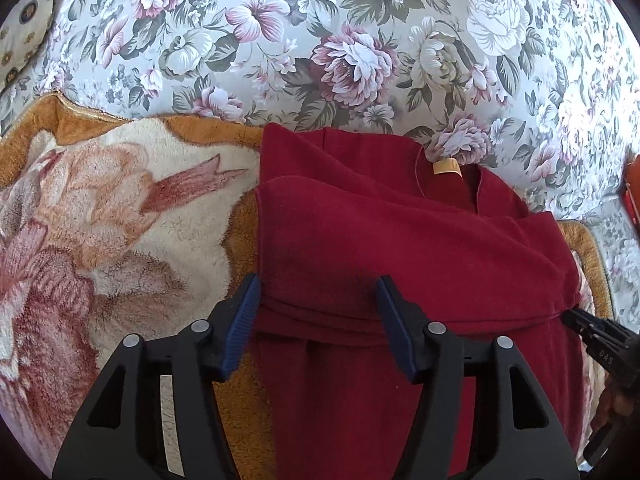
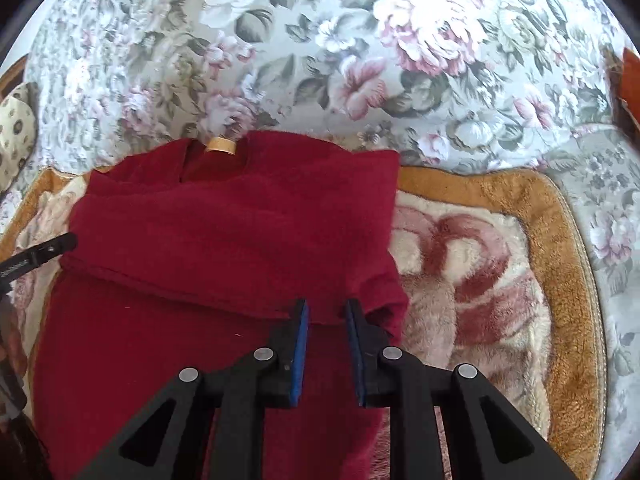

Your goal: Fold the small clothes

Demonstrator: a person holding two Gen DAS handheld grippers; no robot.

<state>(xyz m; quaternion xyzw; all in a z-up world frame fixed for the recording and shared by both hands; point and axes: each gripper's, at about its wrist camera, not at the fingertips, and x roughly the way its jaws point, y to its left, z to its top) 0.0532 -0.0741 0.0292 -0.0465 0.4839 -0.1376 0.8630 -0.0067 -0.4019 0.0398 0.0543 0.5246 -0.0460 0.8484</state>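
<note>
A dark red garment (image 1: 360, 232) with a tan neck label (image 1: 446, 167) lies on a plush blanket, its sleeves folded over the body. My left gripper (image 1: 318, 292) is open, its fingers straddling the folded sleeve's edge at the garment's left side. My right gripper (image 2: 326, 312) is open with a narrower gap, over the sleeve edge at the garment's (image 2: 224, 240) right side. The right gripper's tip also shows at the right edge of the left wrist view (image 1: 576, 318). The left gripper's tip shows at the left edge of the right wrist view (image 2: 60, 245).
A plush orange, cream and pink blanket (image 1: 100, 208) lies under the garment and extends right in the right wrist view (image 2: 500, 264). A floral bedsheet (image 1: 340, 40) lies beyond. A patterned cushion (image 1: 24, 36) sits far left. A red-orange object (image 2: 632, 76) is at the right edge.
</note>
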